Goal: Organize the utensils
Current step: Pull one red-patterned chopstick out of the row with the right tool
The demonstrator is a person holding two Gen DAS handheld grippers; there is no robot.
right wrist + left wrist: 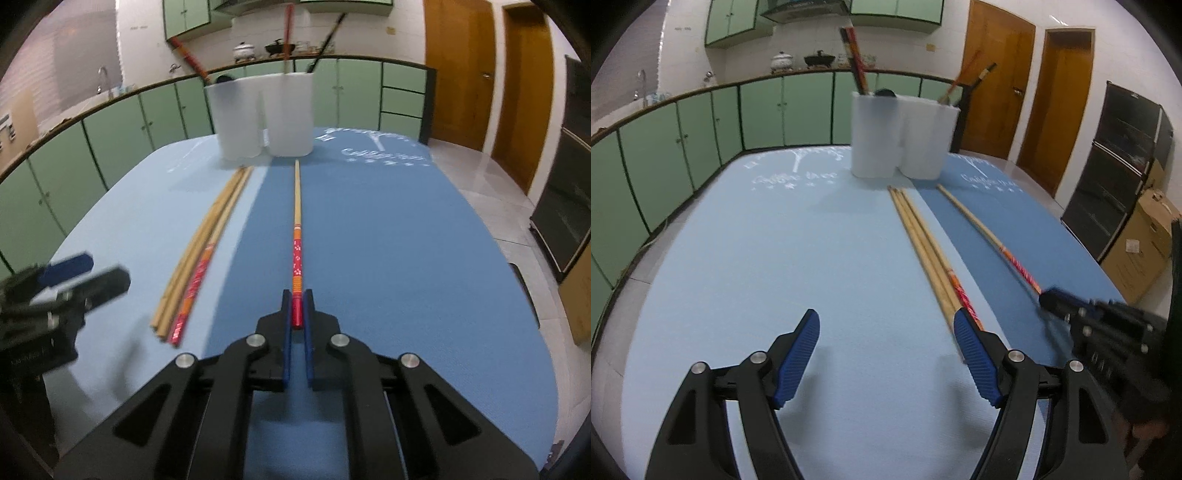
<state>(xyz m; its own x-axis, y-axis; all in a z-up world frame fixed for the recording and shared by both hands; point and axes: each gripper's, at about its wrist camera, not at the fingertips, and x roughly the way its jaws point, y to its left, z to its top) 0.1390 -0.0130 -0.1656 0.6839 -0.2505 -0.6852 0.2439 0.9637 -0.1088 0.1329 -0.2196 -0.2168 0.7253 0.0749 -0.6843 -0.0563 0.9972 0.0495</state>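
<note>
Wooden red-ended chopstick [297,206] clamped by right gripper [297,295] | left gripper [886,325] spread wide, ribbed blue pads

green cabinets [783,110] | wooden doors [997,81] | white tiled wall [953,48] | cardboard box [1141,243]

The right gripper [297,306] sits at the bottom middle of the frame. Its two blue pads [286,332] squeeze the red end of one chopstick [297,221]. That stick runs straight up the middle, over the dark blue mat [388,240], toward two white cups [262,118] near the top. More sticks [288,37] stand in the cups. Left of the middle, three chopsticks [199,258] lie side by side on the light blue mat [129,221]. At the left edge the left gripper [74,277] looks blurry. Green cupboards [110,140] fill the back. Brown doors [458,74] are at the upper right.
</note>
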